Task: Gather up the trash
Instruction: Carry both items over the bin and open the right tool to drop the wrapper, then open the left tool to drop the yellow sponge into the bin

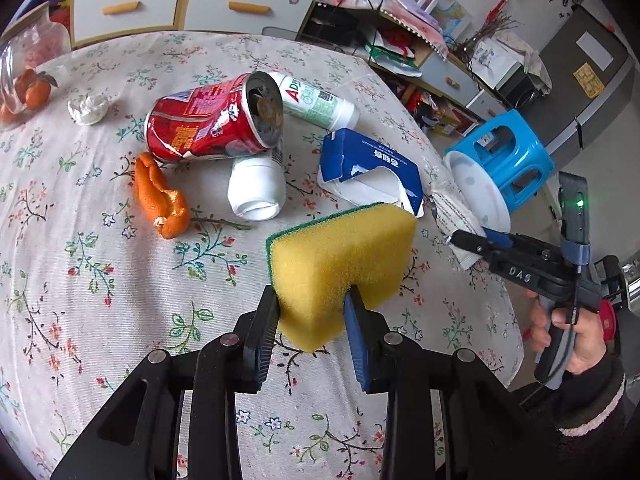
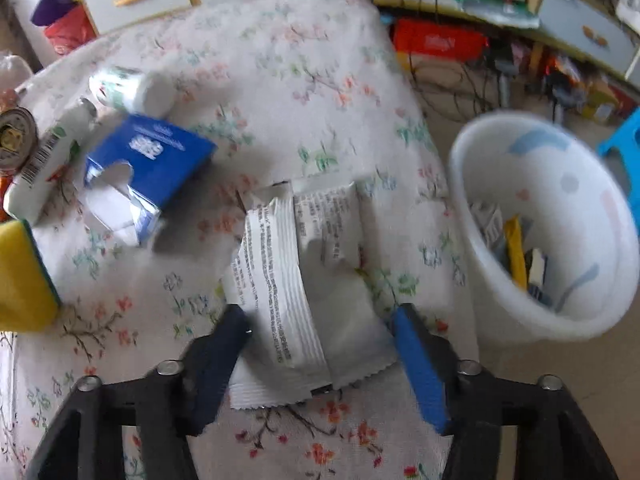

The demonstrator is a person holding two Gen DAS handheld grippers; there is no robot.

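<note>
My left gripper [image 1: 312,304] is shut on a yellow sponge [image 1: 344,256] with a green back, held above the floral tablecloth [image 1: 100,280]. My right gripper [image 2: 320,320] is open, its fingers on either side of a white snack wrapper [image 2: 304,280] lying at the table's right edge; it also shows in the left wrist view [image 1: 472,244]. Further trash lies on the table: a crushed red can [image 1: 208,124], two white bottles [image 1: 256,188] [image 1: 320,100], a torn blue carton [image 1: 372,168], orange peel [image 1: 160,196] and a crumpled white tissue [image 1: 88,108]. A white bin [image 2: 552,224] holding wrappers stands beside the table.
A blue plastic stool [image 1: 508,152] stands behind the bin. A clear bag of oranges [image 1: 28,80] sits at the table's far left. Drawers [image 1: 192,4] and cluttered shelves [image 1: 400,44] line the back wall.
</note>
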